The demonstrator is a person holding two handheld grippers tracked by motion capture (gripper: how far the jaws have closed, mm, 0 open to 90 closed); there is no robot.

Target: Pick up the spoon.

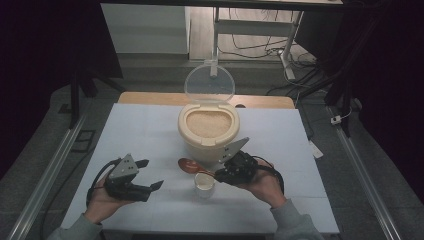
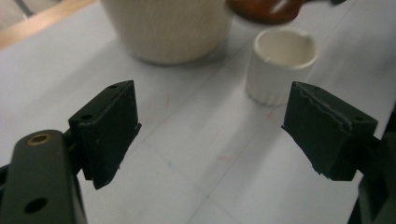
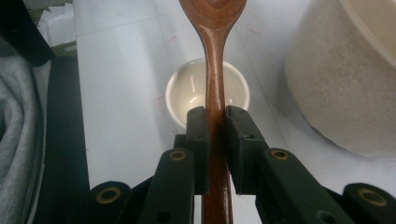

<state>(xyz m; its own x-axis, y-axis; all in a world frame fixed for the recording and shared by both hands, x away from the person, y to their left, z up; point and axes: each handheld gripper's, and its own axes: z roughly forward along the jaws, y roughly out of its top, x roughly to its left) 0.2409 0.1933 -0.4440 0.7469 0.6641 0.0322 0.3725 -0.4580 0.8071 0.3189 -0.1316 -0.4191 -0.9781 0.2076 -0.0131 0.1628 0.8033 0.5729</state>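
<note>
Spoon (image 1: 189, 165), brown and wooden, sits in the high view clamped by its handle in the right gripper (image 1: 220, 175), its bowl held out over the white table (image 1: 150, 130) just in front of a cream bucket (image 1: 207, 137) of pale grain; the bucket's clear lid (image 1: 209, 82) stands upright behind it; a small white cup (image 1: 204, 182) rests on the table directly under the spoon's handle, near the bucket's base; the left gripper (image 1: 150, 175) hovers well to the left of the cup, its jaws spread wide with nothing between them; a person's hands hold both tools from the near edge.

Left gripper view: the two black jaws stand far apart over bare table; the cup (image 2: 280, 65) stands beyond the right-hand jaw, empty inside; the bucket's rounded wall (image 2: 168, 28) rises behind it, and the spoon's dark bowl (image 2: 268, 8) shows at the top edge above the cup.

Right gripper view: the jaws of the right gripper (image 3: 215, 119) press on either side of the spoon's handle (image 3: 214, 60), which runs straight up the picture; the cup (image 3: 187, 93) lies below the handle, glossy and empty; the bucket (image 3: 336, 88) bulks at the right; a grey sleeve (image 3: 16, 140) shows at the left edge.
</note>
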